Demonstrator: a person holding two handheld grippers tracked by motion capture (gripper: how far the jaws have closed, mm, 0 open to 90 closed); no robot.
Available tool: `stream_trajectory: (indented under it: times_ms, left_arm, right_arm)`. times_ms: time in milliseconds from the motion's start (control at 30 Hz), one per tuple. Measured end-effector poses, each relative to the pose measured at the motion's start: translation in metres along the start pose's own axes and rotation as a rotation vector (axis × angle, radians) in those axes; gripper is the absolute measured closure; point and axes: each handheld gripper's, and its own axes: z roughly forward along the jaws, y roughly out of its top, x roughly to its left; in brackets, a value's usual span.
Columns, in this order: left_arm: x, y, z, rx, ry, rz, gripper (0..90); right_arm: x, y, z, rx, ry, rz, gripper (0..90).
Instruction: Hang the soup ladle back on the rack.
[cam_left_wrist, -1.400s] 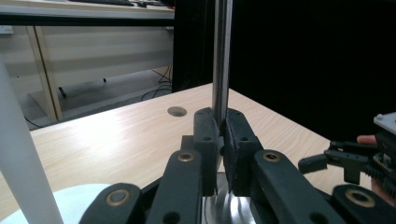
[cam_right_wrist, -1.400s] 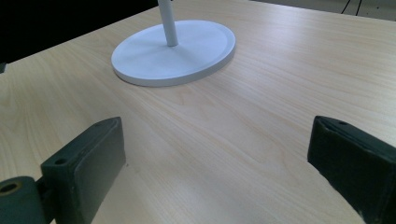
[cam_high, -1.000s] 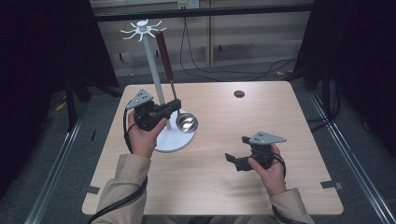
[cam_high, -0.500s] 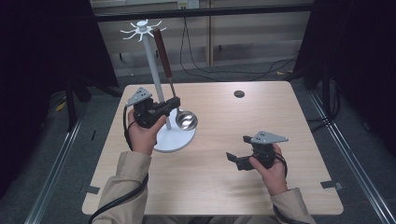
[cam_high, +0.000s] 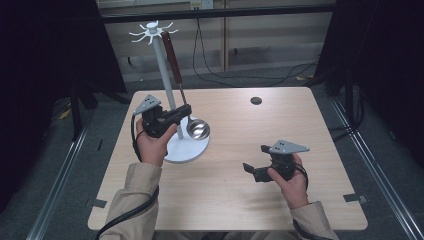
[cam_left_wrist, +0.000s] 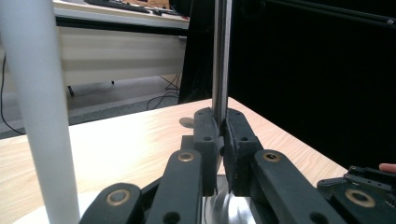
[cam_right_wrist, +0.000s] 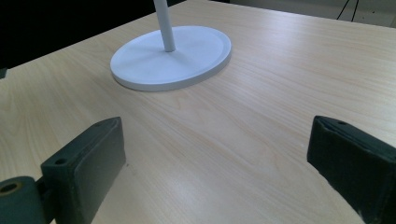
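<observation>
Light wooden desk (cam_high: 310, 120) on grey floor, dark surroundings. White pole stand with round base (cam_high: 187, 147) sits left of centre. Steel ladle with brown handle (cam_high: 176, 70) hangs from its top, long axis near vertical, bowl down over base. Left gripper (cam_left_wrist: 222, 140) clamped on ladle shaft. Right gripper (cam_high: 250, 170) low over desk, jaws wide apart, pointing toward stand.

One bench (cam_high: 300, 150). One white stand (cam_high: 162, 75) on it, with one ladle (cam_high: 197, 129) hanging from its top. One small dark disc (cam_high: 256, 100) near the far edge. Two tongs: the left tongs (cam_high: 186, 111) and the right tongs (cam_high: 248, 170). Two hands.
</observation>
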Motion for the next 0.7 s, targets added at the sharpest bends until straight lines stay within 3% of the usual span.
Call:
stream_trajectory:
  times_ms: [133, 400, 700]
  left_arm:
    - [0.002, -0.001, -0.001, -0.015, 0.002, -0.018, 85.0]
    - [0.009, -0.003, -0.004, -0.024, 0.041, 0.005, 84.4]
    - [0.016, -0.005, -0.004, -0.033, 0.045, 0.022, 83.3]
  right_arm:
    - [0.0, 0.0, 0.0, -0.003, 0.001, -0.004, 4.1]
    - [0.0, 0.0, 0.0, -0.001, 0.001, -0.007, 4.1]
    - [0.001, 0.001, 0.001, -0.002, 0.004, -0.014, 4.0]
